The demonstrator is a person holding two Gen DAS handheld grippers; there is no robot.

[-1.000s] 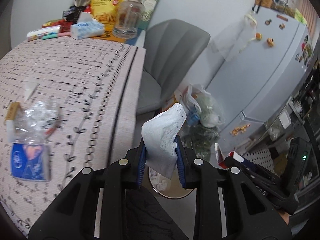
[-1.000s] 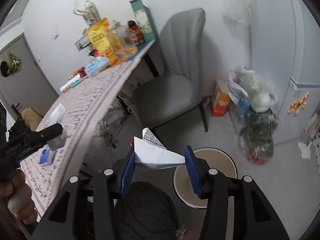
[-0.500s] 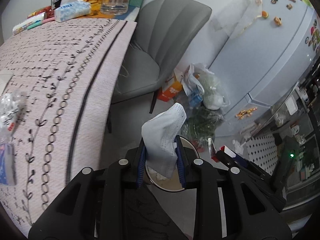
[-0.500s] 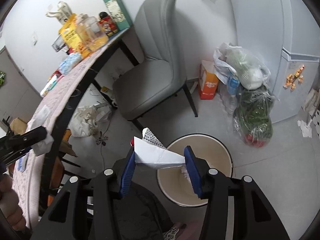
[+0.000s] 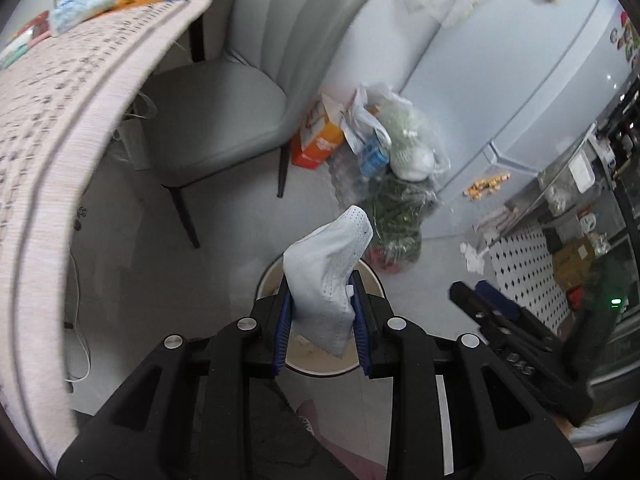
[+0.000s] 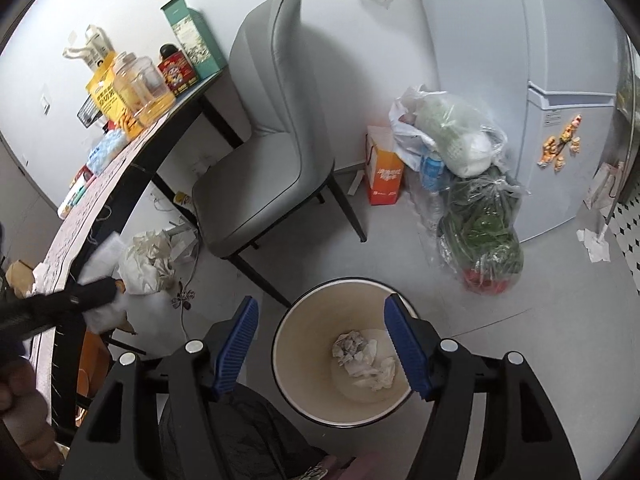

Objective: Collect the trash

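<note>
Left claw (image 5: 322, 312) grips a tissue (image 5: 326, 276) above the bin (image 6: 344, 354); right claw (image 6: 320, 346) gapes wide over crumpled paper (image 6: 364, 360) inside.

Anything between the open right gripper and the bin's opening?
Nothing: in the right wrist view the right gripper hangs open over the trash bin, only crumpled paper inside.

A pale blue dotted mask (image 5: 325, 280) sat between blue pads (image 5: 281, 328); beyond, a cream bin (image 6: 304, 364) and grey chair (image 6: 264, 176).
</note>
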